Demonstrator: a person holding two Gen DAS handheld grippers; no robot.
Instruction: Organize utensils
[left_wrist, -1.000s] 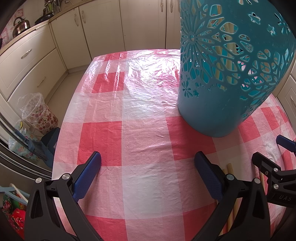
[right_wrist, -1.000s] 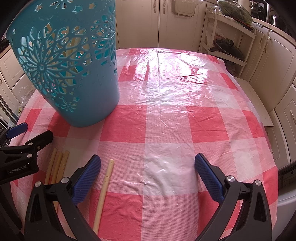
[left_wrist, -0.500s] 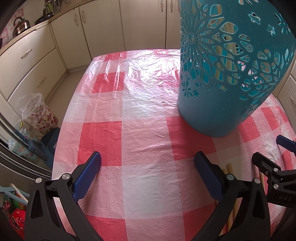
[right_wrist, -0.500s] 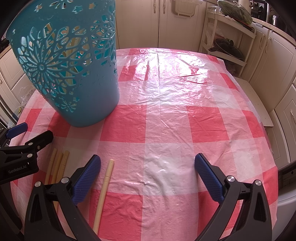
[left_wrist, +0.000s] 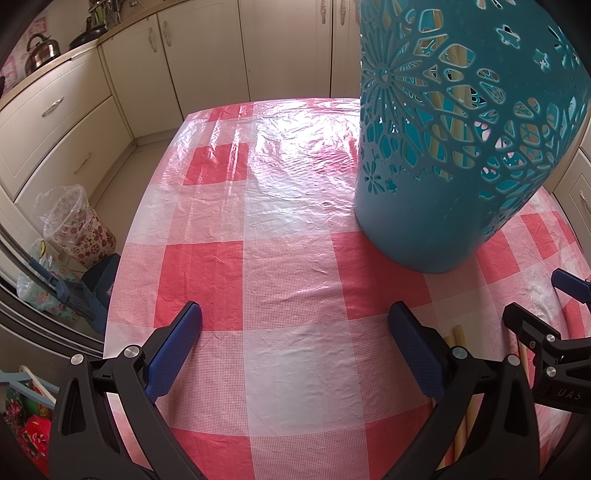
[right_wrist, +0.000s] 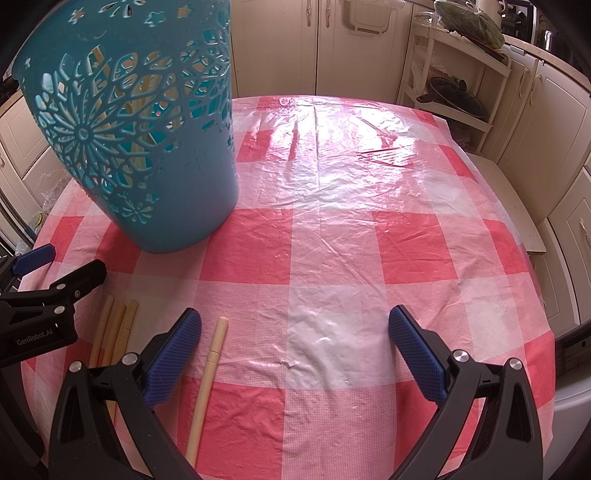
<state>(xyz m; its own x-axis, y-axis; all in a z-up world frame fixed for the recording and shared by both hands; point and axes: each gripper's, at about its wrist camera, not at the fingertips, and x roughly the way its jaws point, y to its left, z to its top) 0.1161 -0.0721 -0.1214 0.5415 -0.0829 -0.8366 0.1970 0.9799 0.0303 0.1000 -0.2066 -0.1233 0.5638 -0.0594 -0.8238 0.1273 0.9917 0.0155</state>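
Note:
A tall teal cut-out holder (left_wrist: 454, 155) stands on the red-and-white checked tablecloth, with pale wooden sticks showing through its holes; it also shows in the right wrist view (right_wrist: 147, 147). Several wooden chopsticks lie on the cloth in front of it: a bundle (right_wrist: 114, 332) and a single one (right_wrist: 208, 373). In the left wrist view their ends (left_wrist: 458, 334) show behind my right fingertip. My left gripper (left_wrist: 295, 350) is open and empty over the cloth. My right gripper (right_wrist: 295, 350) is open and empty, its left finger between the bundle and the single chopstick.
The checked table (right_wrist: 369, 240) has cream kitchen cabinets (left_wrist: 207, 55) all around it. A flowered bin with a plastic liner (left_wrist: 74, 225) stands on the floor at the left. A white rack with pan lids (right_wrist: 458, 81) stands at the back right.

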